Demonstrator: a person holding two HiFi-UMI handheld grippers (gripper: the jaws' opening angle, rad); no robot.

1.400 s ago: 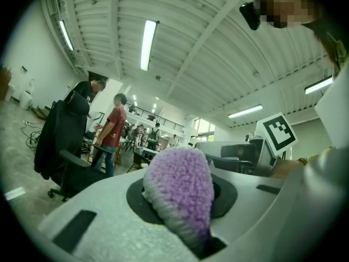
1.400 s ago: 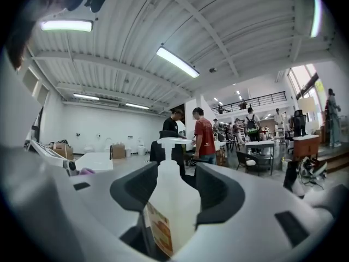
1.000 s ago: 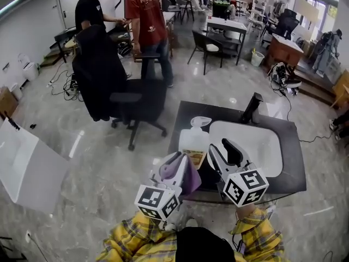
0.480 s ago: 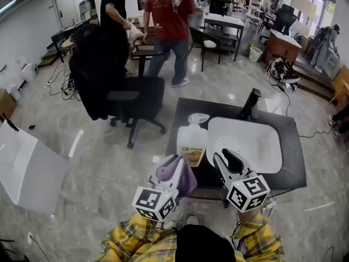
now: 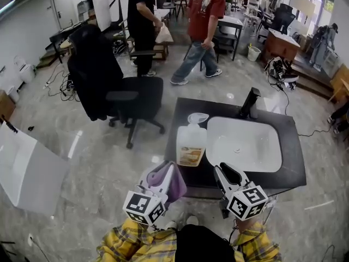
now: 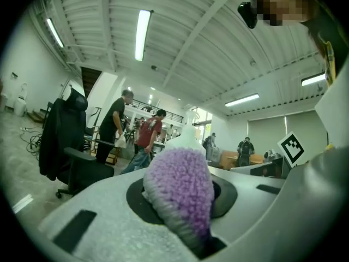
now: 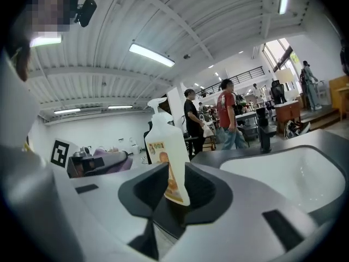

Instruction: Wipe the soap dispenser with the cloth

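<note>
At the left of the head view, a yellow plaid sleeve (image 5: 133,243) is seen reaching forward, and the left gripper (image 5: 159,185) is held about level, aimed towards the front left corner of the dark counter (image 5: 182,111), with the floor below it. Its fingers are pressed onto a purple cloth (image 5: 175,184), which bulges out on the side towards the counter. Only in the left gripper view is the cloth's fleecy pile seen pinched between the fingers, with the pale top of the soap dispenser (image 5: 191,142) showing just behind it.

The soap dispenser is stood upright on the counter, just beside the left rim of the white sink (image 5: 274,129), its printed label turned towards the person. It is touched by neither gripper.

Further right, the right gripper (image 5: 228,173) is held over the counter's front edge, tipped slightly downward and pointed towards the sink. In the head view it is seen to be well short of the dispenser. The right gripper view alone shows its dark fingers a little apart and closing, with nothing gripped: the dispenser is merely seen through the gap, beyond the fingertips. That view also shows the left gripper and cloth off to its left, and the black faucet (image 5: 250,103) behind the sink.
</note>
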